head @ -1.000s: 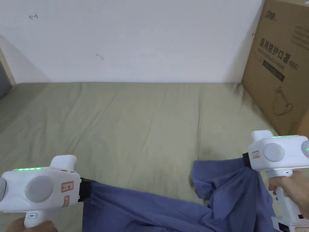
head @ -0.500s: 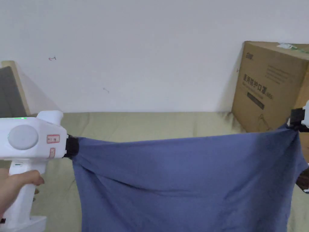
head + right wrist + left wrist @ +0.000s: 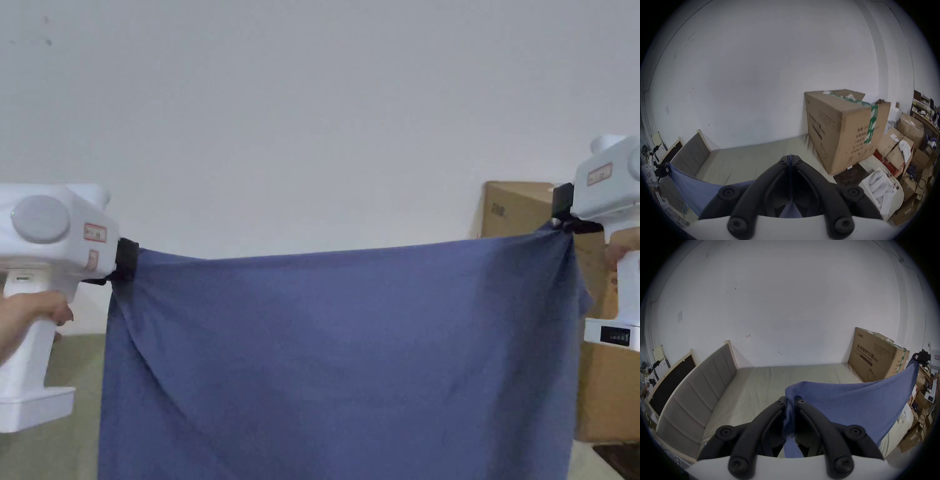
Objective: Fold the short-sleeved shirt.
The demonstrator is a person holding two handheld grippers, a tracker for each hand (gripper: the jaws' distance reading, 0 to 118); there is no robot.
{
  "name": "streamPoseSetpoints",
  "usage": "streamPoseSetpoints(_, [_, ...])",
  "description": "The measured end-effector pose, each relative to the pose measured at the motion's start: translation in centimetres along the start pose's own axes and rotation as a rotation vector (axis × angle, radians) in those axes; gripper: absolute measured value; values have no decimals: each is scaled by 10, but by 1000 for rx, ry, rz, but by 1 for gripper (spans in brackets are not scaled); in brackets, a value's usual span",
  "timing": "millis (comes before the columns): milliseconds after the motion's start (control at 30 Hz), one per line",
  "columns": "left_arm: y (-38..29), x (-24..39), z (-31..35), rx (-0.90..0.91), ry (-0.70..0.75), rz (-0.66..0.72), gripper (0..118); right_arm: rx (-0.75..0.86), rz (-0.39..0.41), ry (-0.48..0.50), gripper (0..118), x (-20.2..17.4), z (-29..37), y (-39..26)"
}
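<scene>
In the head view, the shirt hung as a wide blue sheet in the air before the wall, its top edge stretched between the left gripper at the left and the right gripper at the right, the right corner riding higher. To do this step well, I judge both corners should be levelled and kept taut, then lowered flat onto the bed.

In the left gripper view, the jaws were narrow, pinching a bunched corner of cloth between them; the rest spread away to the right above the bed.

In the right gripper view, the jaws were pressed together on a thin blue edge, with the box far right.
</scene>
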State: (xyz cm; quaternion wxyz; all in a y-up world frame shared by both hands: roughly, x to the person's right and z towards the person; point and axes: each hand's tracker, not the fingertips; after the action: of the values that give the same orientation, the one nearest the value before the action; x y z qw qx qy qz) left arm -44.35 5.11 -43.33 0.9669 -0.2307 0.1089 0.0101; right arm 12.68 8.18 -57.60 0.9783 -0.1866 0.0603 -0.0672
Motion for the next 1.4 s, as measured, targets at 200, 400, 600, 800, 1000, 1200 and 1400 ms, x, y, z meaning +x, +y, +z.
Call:
streamPoseSetpoints(200, [69,-8,-37,55,48,12,7,47,-15,-8,1,-39,-46,63])
streamPoseSetpoints(400, [117,-9,-45,140,107,38,7,116,9,-10,1,-67,-65,107])
streamPoseSetpoints(600, [151,-21,-62,176,131,51,7,145,11,-22,1,-90,-74,127])
streamPoseSetpoints(800, [151,-26,-76,196,172,29,7,144,38,-9,1,-105,-88,121])
streamPoseSetpoints(1000, [109,-43,-149,85,224,0,7,40,90,-21,1,-123,-125,66])
streamPoseSetpoints(1200, [-8,-20,-230,-76,248,39,7,-158,128,-67,1,-124,-215,-29])
streamPoseSetpoints(1400, [-134,-11,-314,-309,253,51,7,-398,155,-109,1,-105,-305,-155])
